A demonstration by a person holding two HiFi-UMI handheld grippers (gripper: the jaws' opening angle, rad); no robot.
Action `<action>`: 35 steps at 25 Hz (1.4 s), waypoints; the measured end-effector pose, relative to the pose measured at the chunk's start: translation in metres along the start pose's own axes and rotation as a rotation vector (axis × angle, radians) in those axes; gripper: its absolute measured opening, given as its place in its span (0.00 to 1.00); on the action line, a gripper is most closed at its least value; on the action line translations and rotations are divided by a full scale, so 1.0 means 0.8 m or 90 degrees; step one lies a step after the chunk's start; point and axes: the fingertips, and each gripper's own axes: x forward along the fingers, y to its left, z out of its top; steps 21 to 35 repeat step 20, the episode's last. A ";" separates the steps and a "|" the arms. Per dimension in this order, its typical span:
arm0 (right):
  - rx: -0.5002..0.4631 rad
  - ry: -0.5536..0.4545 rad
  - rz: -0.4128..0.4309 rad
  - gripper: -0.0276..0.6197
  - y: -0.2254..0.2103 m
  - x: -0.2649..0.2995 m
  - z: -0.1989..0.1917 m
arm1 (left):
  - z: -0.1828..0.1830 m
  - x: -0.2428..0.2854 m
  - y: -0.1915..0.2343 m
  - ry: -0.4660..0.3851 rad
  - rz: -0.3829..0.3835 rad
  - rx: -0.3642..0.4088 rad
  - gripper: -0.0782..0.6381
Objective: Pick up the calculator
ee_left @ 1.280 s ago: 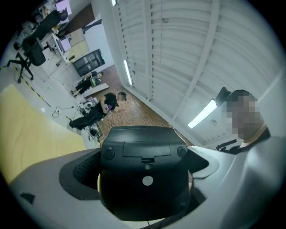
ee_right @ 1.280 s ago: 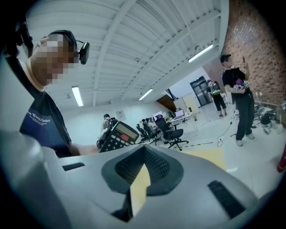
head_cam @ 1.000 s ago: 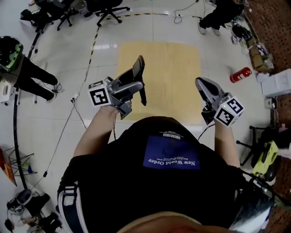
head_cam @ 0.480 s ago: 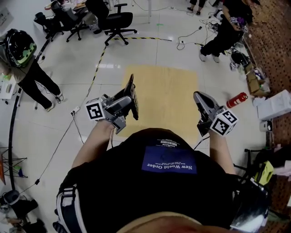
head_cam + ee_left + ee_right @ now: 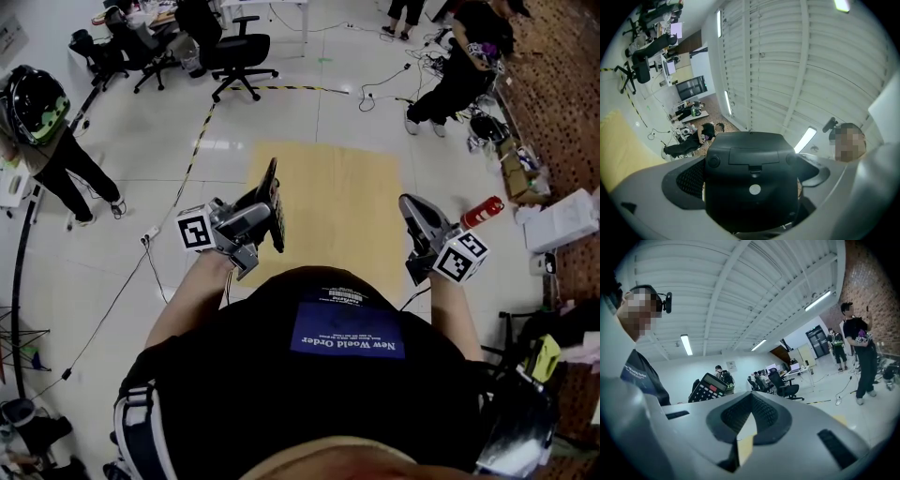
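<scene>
One black plastic slab calculator (image 5: 272, 178) clamped between left gripper (image 5: 265, 208) jaws | right gripper (image 5: 413, 210) jaws pressed together, empty | both above tan square floor mat (image 5: 347, 187)

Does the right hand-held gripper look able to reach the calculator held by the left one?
Probably yes: only open air lies between the right hand-held gripper and the calculator, which sticks out of the left hand-held gripper. The right jaws are together and must open first.
</scene>
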 end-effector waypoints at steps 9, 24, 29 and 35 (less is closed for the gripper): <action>-0.016 0.011 0.002 0.02 0.005 0.000 0.002 | 0.003 0.002 -0.001 0.005 -0.004 0.001 0.93; -0.025 0.016 0.008 0.02 0.018 -0.005 -0.007 | -0.006 -0.001 -0.012 0.003 -0.014 -0.001 0.93; -0.025 0.016 0.008 0.02 0.018 -0.005 -0.007 | -0.006 -0.001 -0.012 0.003 -0.014 -0.001 0.93; -0.025 0.016 0.008 0.02 0.018 -0.005 -0.007 | -0.006 -0.001 -0.012 0.003 -0.014 -0.001 0.93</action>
